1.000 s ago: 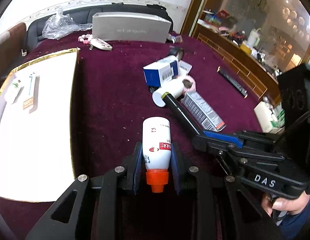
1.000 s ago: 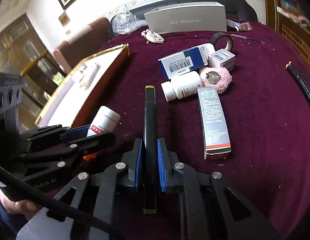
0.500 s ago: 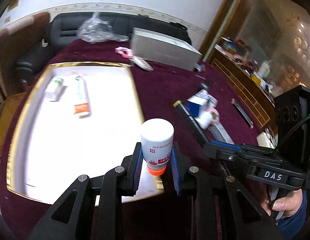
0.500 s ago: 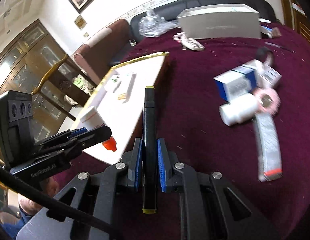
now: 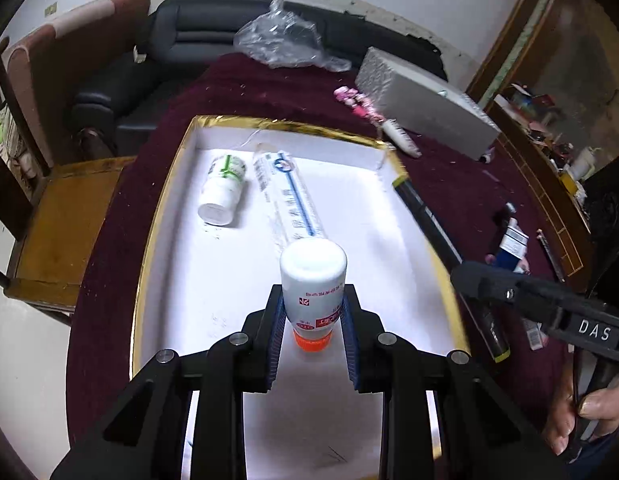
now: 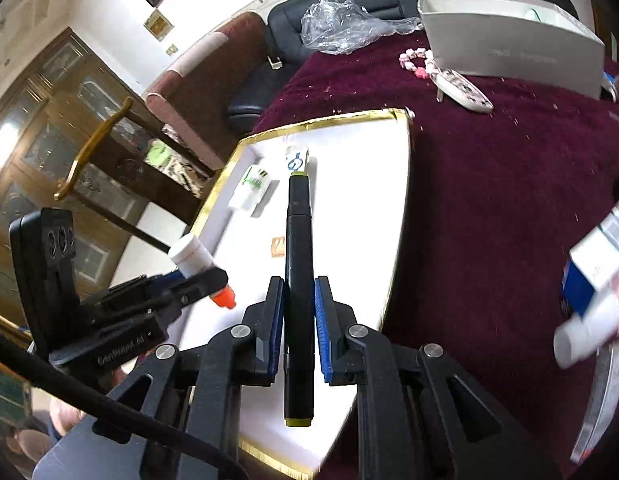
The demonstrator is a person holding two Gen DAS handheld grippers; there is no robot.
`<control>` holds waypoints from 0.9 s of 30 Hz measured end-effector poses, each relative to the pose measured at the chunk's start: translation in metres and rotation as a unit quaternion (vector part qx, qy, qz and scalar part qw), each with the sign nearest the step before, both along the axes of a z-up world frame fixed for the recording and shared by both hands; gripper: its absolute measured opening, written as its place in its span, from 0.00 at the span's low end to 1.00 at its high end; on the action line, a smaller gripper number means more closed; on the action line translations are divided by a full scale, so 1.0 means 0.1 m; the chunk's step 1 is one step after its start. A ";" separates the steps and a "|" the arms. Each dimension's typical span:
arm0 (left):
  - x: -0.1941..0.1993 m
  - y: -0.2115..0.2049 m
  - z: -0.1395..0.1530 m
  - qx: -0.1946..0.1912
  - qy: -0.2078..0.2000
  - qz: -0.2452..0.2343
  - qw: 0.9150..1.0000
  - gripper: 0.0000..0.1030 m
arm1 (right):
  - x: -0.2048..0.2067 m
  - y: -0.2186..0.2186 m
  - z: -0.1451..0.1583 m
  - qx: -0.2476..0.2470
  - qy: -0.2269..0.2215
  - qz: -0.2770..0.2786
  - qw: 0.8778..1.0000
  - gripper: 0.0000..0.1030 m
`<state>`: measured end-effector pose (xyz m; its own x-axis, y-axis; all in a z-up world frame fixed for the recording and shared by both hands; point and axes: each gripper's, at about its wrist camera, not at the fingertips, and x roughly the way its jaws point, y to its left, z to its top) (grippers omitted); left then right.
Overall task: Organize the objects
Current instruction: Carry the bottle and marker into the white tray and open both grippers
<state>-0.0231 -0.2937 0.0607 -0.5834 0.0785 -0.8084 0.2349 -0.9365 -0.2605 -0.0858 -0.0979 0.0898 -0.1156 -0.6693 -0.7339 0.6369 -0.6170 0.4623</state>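
Left gripper (image 5: 312, 322) clamped on a white bottle with orange cap (image 5: 312, 280), cap pointing back toward the camera, held above the near part of the gold-edged white tray (image 5: 165, 216). Right gripper (image 6: 299, 312) closed tight on a black marker with yellow ends (image 6: 298, 248), held lengthwise over the tray's right side. In the tray, far end: a small white bottle with green label (image 5: 222, 190) on the left, a long white tube with blue stripe (image 5: 287, 196) just right of it, both lying flat. Tray sits on a maroon tablecloth (image 6: 489, 200). Blue-and-white box (image 6: 597, 260) far right, blurred.
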 end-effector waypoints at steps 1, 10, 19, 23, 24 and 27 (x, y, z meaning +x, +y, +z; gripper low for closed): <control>-0.04 -0.03 -0.03 -0.002 -0.005 -0.002 1.000 0.22 | -0.04 -0.07 -0.02 0.004 -0.001 -0.002 1.000 0.13; -0.31 -0.23 -0.18 0.000 -0.029 -0.001 1.000 0.22 | -0.30 -0.39 -0.24 0.029 -0.022 -0.009 0.999 0.13; -0.46 -0.35 -0.29 0.002 -0.042 -0.001 0.999 0.22 | -0.48 -0.65 -0.40 0.054 -0.029 -0.016 0.998 0.12; -0.54 -0.39 -0.33 0.001 -0.047 0.000 0.999 0.22 | -0.55 -0.76 -0.45 0.062 -0.031 -0.019 0.997 0.12; -0.56 -0.40 -0.33 0.001 -0.047 0.001 0.999 0.22 | -0.56 -0.79 -0.46 0.065 -0.029 -0.019 0.997 0.12; -0.59 -0.43 -0.33 0.002 -0.046 0.000 0.999 0.22 | -0.59 -0.86 -0.49 0.071 -0.027 -0.020 0.997 0.12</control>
